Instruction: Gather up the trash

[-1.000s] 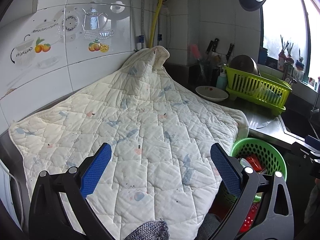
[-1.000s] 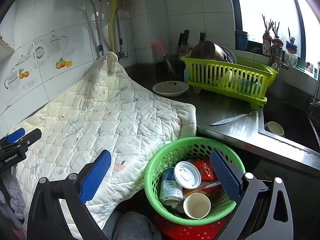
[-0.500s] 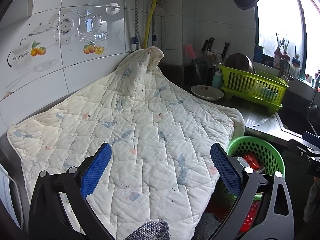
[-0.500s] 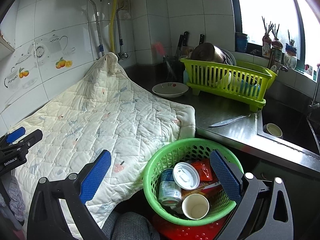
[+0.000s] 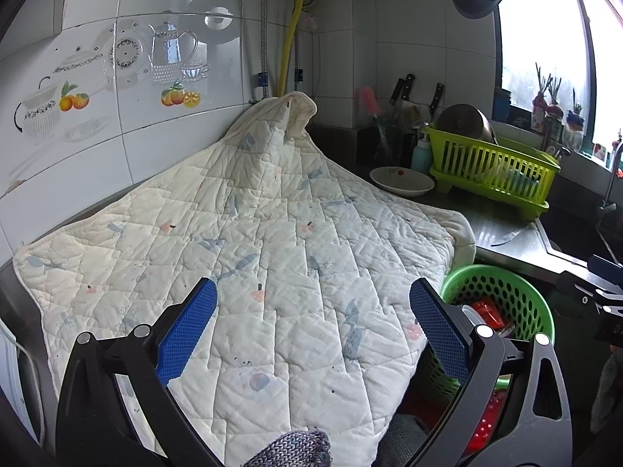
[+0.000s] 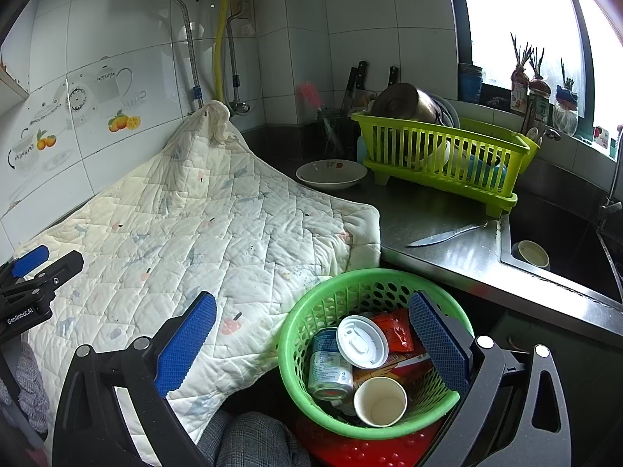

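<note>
Little has moved since the earlier frames: both views have drifted only slightly, and the green basket [image 6: 373,346] is kept at lower centre of the right wrist view. The right gripper [image 6: 311,344] is held with its blue pads [image 6: 186,344] spread wide and empty, one over the quilt [image 6: 187,241] at lower left, the other over the basket's right rim. Collected trash is seen inside the basket: a can [image 6: 329,366] lying on its side, a white lid [image 6: 362,342] resting on it, a paper cup [image 6: 381,401] at the front with its mouth up, and a red wrapper [image 6: 397,329] behind.

In the left wrist view, the left gripper [image 5: 313,334] is likewise spread wide with nothing between its pads, held above the quilt that fills the frame's centre. The basket is partly seen at lower right, just beside the quilt's edge. On the counter [image 6: 436,210] at right of centre are a knife [image 6: 447,234], a bowl [image 6: 331,174] and a lime dish rack [image 6: 444,155].
</note>
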`<action>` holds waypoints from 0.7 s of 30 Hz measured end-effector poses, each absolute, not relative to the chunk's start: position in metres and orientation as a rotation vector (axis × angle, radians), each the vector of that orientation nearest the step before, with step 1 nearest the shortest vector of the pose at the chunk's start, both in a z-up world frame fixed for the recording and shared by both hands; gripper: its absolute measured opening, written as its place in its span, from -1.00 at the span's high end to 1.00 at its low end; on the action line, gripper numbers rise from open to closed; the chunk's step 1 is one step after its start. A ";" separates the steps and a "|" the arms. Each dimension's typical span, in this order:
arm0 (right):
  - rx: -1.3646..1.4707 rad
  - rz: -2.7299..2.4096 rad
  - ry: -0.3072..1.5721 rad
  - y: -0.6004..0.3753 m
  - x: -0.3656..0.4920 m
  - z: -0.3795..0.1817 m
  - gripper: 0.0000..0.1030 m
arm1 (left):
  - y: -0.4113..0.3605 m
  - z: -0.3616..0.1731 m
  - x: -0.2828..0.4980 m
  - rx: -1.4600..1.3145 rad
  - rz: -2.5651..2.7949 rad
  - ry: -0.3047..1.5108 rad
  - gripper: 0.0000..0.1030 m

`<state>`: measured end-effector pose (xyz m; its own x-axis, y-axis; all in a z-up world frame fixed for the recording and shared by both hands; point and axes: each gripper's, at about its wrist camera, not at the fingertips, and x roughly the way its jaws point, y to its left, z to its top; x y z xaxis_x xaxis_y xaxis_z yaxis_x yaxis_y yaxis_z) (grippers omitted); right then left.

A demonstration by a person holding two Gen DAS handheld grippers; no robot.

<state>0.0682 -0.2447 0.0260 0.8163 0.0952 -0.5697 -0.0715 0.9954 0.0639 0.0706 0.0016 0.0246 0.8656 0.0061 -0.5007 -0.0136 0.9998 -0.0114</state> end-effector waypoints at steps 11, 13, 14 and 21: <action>0.037 0.093 0.611 -0.246 0.068 0.025 -0.86 | 0.001 0.024 0.070 -0.016 0.008 0.523 -0.90; 0.036 0.094 0.613 -0.247 0.069 0.024 -0.86 | 0.001 0.023 0.070 -0.015 0.006 0.525 -0.90; 0.035 0.092 0.614 -0.247 0.069 0.024 -0.86 | 0.001 0.023 0.070 -0.015 0.005 0.525 -0.90; 0.031 0.095 0.615 -0.246 0.069 0.021 -0.86 | -0.001 0.022 0.069 -0.012 0.002 0.523 -0.90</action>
<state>0.0690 -0.2460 0.0213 0.8128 0.0985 -0.5741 -0.0798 0.9951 0.0577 0.0692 -0.0007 0.0223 0.8663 -0.0014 -0.4994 -0.0049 0.9999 -0.0113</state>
